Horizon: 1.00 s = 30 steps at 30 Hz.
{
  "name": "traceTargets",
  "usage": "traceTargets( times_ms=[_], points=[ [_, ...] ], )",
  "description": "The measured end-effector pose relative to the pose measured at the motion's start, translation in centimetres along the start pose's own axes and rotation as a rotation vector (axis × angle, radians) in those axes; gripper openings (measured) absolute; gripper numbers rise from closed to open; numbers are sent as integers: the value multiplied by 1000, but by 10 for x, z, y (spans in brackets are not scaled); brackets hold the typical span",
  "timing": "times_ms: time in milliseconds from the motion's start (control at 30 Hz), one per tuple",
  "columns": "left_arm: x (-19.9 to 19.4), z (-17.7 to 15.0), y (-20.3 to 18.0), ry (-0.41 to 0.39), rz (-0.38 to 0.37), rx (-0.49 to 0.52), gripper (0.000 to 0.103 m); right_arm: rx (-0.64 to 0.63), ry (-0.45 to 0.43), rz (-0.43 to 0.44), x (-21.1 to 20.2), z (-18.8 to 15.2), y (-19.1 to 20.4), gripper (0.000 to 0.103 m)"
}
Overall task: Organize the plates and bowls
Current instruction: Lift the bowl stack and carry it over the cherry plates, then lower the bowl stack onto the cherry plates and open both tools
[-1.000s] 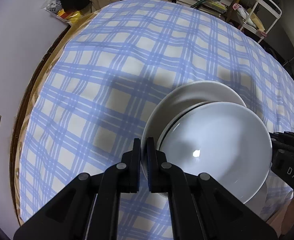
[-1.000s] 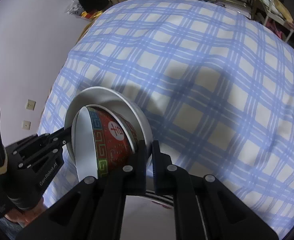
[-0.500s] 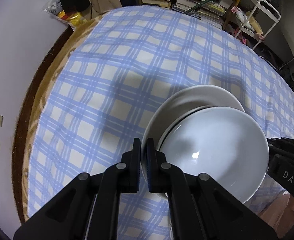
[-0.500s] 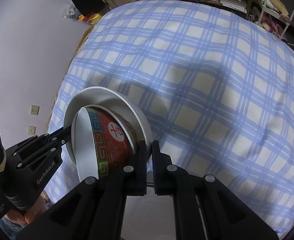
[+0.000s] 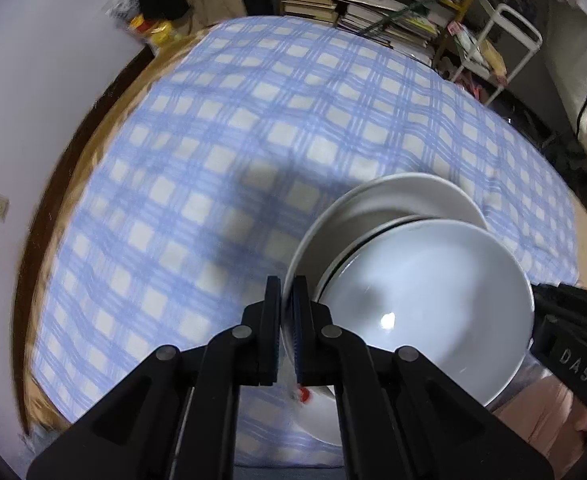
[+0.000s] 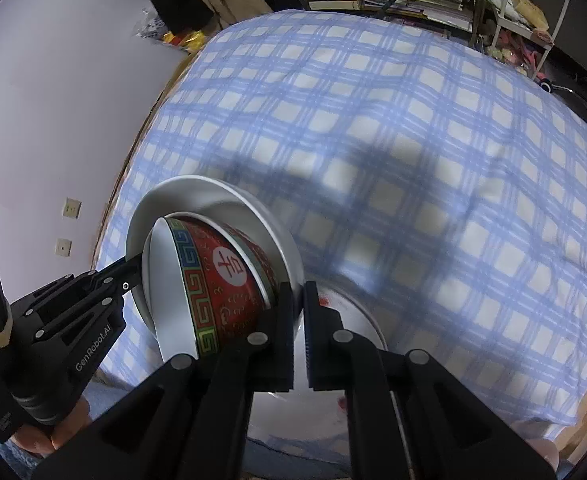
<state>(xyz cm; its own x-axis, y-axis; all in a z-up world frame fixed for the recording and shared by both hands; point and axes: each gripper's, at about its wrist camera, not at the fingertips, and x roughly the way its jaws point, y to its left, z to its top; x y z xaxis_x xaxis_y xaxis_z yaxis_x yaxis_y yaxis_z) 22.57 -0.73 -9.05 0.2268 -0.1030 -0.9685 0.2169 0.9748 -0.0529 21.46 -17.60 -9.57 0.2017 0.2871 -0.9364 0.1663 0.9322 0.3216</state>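
Note:
A stack of a white plate (image 5: 393, 200) and a bowl (image 5: 425, 296), white inside and red-patterned outside (image 6: 225, 280), is held in the air over the blue checked tablecloth (image 5: 253, 140). My left gripper (image 5: 287, 300) is shut on the plate's near rim. My right gripper (image 6: 298, 304) is shut on the plate's opposite rim (image 6: 253, 208). The right gripper's body shows at the right edge of the left wrist view (image 5: 569, 332). The left gripper shows at the left of the right wrist view (image 6: 77, 320). The stack tilts.
Shelves of stacked books (image 5: 365, 4) and a white rack (image 5: 513, 28) stand behind the table. A snack bag (image 5: 153, 28) lies at the far left corner. A white wall (image 5: 21, 100) with sockets runs along the left. The table's wooden edge (image 5: 69, 200) shows.
Both grippers with the stack have risen and drawn back from the table; more of the table's edges and the shelves show. The grip on the plate is unchanged.

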Motion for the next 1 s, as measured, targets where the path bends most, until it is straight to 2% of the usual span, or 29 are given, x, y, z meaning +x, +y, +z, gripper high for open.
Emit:
traceTargets(
  times_ms=[200,333,467,600,733,867,933,1000],
  points=[
    [3,-41,-8,18,26,-21,3,-12,18,17,5,-38,-13,9],
    [14,-61,-7,51,12,-51,3,5,40,42,18,-55,-21,9],
    [37,-76,-9,93,-15,-76,3,1,40,-7,32,-68,-26,9],
    [43,-78,-14,79,16,-52,5,-11,-24,-24,29,-72,-27,8],
    [41,-77,-14,27,22,-57,8,13,-45,11,22,-69,-30,6],
    [39,-78,-11,23,26,-53,15,-8,-49,2,22,-71,-27,6],
    [36,-79,-12,14,42,-55,17,-12,-64,-14,20,-73,-26,6],
    [31,-83,-18,-8,98,-22,20,-11,-101,-17,14,-78,-27,7]
  ],
)
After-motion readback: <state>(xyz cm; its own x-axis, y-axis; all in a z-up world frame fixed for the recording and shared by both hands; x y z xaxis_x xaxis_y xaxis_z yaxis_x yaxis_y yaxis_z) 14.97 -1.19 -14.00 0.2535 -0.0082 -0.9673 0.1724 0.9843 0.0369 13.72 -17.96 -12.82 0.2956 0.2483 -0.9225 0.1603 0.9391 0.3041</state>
